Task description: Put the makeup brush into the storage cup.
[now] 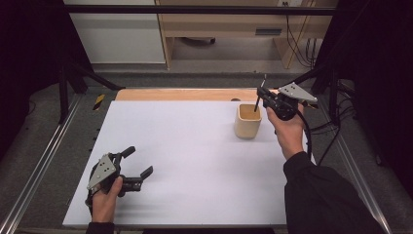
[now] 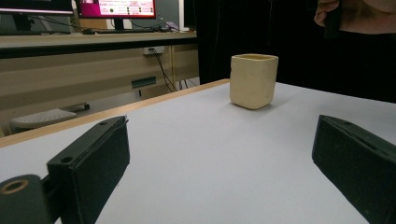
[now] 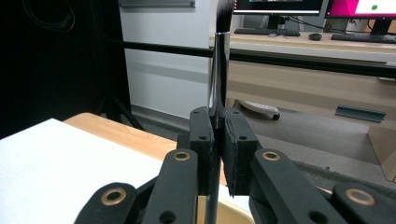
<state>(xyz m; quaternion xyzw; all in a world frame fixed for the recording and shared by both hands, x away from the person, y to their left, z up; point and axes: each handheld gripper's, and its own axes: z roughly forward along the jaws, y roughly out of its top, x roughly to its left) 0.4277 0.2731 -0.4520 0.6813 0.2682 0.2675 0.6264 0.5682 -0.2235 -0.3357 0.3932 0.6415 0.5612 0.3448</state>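
Note:
A cream square cup (image 1: 247,122) stands on the white tabletop (image 1: 185,156) at the back right. My right gripper (image 1: 263,96) hovers just above and behind it, shut on a thin black brush (image 1: 260,93) that stands almost upright, its lower end dipping into the cup's mouth. In the right gripper view the jaws (image 3: 218,135) clamp the brush handle (image 3: 220,70), which has a silver band near its top; the cup rim (image 3: 236,215) shows below. My left gripper (image 1: 138,162) rests open and empty at the front left. Its view looks across the table at the cup (image 2: 253,80) between its wide-apart jaws (image 2: 219,154).
A strip of bare wood (image 1: 185,94) runs along the table's far edge. Black frame posts (image 1: 63,83) and cables (image 1: 336,126) flank the table. A desk with monitors (image 2: 116,9) stands beyond. Open white surface lies between the two grippers.

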